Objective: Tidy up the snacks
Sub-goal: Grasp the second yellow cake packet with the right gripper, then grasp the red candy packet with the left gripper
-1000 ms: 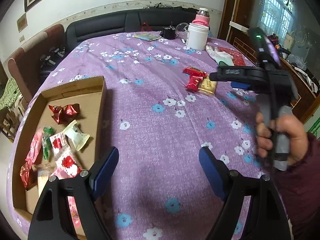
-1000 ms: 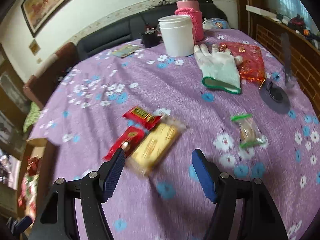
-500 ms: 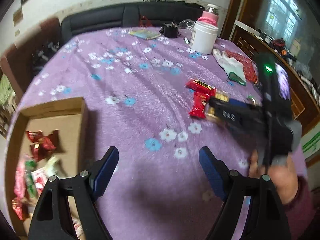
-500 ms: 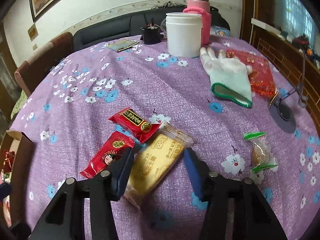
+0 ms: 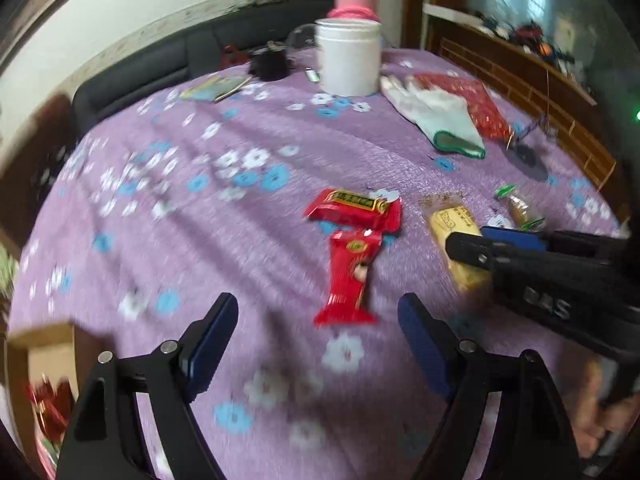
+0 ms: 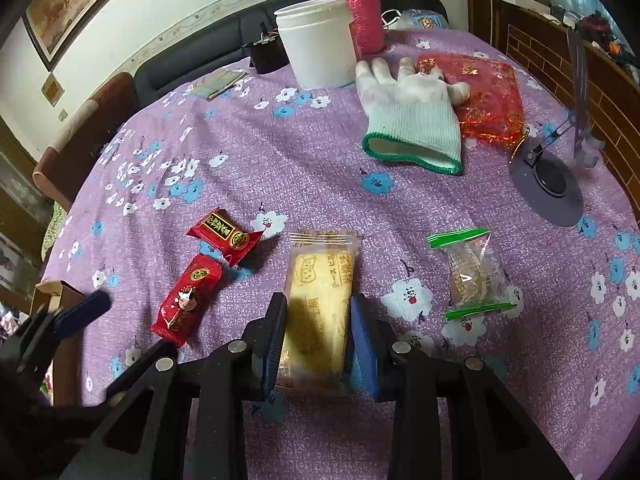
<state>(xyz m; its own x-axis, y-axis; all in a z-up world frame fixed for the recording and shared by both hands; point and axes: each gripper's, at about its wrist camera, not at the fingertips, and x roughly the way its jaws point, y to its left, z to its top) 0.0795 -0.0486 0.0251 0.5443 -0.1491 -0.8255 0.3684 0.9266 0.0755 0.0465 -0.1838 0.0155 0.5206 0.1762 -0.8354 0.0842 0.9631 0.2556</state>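
My right gripper (image 6: pixel 319 305) has its jaws closing on a yellow biscuit packet (image 6: pixel 320 268) that lies on the purple flowered tablecloth, and both blue pads touch its long sides. A long red snack packet (image 6: pixel 188 296) and a short red one (image 6: pixel 224 232) lie to its left. A clear sweet with green ends (image 6: pixel 472 272) lies to its right. My left gripper (image 5: pixel 316 308) hangs open and empty just short of the long red packet (image 5: pixel 350 276). The right gripper (image 5: pixel 480 240) reaches in from the right over the yellow packet (image 5: pixel 452 220).
A cardboard box (image 5: pixel 40 344) holding several snacks sits at the table's left edge. Further back are a white jar (image 6: pixel 316 48), a pink sleeved bottle (image 6: pixel 360 12), a white glove (image 6: pixel 412 120), a red mesh pouch (image 6: pixel 488 96) and a grey round stand (image 6: pixel 552 188).
My right gripper has dropped onto the yellow packet and its jaws have narrowed around it. My left gripper has swung right, away from the box, toward the red packets.
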